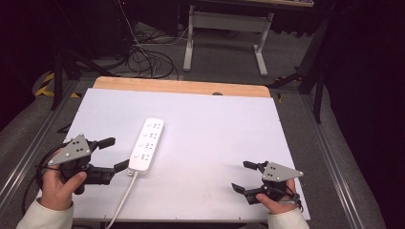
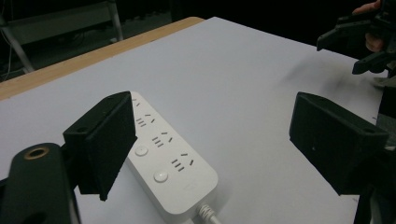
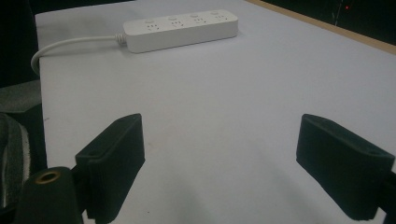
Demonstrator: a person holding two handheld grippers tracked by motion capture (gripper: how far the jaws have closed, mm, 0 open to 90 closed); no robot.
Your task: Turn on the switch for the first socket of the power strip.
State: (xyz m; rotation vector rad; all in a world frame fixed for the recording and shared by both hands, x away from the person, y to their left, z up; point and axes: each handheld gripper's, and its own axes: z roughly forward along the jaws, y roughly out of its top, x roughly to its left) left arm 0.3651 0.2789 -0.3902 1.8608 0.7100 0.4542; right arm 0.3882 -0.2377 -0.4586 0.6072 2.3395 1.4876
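With both grippers' fingers spread and empty, the left gripper [image 1: 111,153] should keep clear of the power strip [image 1: 146,144] so it lies undisturbed on the desk [image 1: 219,138], while the right gripper [image 1: 244,176] waits apart.

1 white power strip [image 1: 146,145] with 4 socket groups, 2 grippers, 1 table [image 1: 215,129].

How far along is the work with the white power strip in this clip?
Done: the power strip lies flat on the table, its cable trailing off the near edge. In hand: nothing; the left claw stands open beside its cable end, the right claw open and apart. Left: any grasp or move.
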